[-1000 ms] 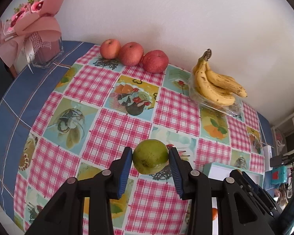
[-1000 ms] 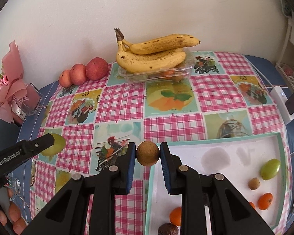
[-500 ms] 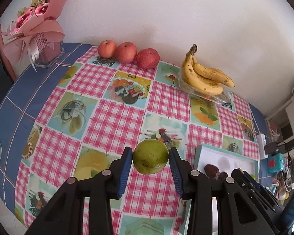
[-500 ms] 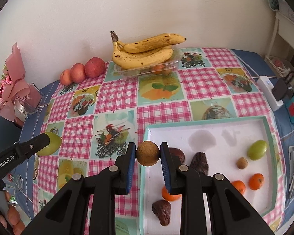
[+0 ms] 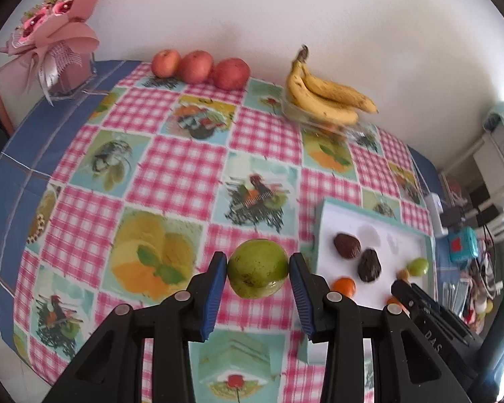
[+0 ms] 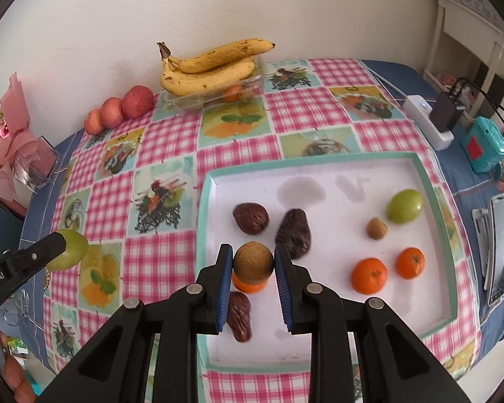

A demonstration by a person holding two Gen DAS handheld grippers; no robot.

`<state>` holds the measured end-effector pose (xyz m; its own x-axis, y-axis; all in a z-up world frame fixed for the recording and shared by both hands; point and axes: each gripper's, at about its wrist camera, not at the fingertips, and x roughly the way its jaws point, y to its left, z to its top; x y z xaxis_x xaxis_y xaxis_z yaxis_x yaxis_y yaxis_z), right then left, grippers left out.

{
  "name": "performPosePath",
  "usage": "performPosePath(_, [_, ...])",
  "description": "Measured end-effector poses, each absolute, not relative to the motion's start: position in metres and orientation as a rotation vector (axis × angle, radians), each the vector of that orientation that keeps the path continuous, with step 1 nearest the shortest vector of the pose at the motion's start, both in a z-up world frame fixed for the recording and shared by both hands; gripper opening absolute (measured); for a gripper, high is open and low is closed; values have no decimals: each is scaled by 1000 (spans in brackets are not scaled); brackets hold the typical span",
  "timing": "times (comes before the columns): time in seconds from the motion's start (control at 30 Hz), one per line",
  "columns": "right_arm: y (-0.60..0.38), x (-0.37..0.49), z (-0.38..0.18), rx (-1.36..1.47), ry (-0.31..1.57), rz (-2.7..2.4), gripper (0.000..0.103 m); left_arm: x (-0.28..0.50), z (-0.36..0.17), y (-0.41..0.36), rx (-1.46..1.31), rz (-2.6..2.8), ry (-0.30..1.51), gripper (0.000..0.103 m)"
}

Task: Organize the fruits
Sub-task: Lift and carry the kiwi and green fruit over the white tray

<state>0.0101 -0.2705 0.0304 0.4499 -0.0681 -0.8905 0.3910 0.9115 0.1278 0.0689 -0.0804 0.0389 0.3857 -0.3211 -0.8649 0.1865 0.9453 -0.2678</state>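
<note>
Left gripper (image 5: 258, 270) clamps a green fruit (image 5: 258, 268) between its blue pads, above the checked tablecloth (image 5: 171, 174). Right of the jaws sits the white tray (image 5: 423, 245) with 2 dark fruits; far beyond them, 3 apples (image 5: 198, 66) and bananas (image 5: 322, 95) along the wall.

Both tongs (image 5: 258, 270) (image 6: 253, 267) clamped, angled downward
</note>
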Motion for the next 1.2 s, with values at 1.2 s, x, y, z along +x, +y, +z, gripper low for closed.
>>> performPosePath(1.2, [-374, -66, -9, 484, 1147, -527, 27, -14, -46, -237, 183, -590, 1303, 41])
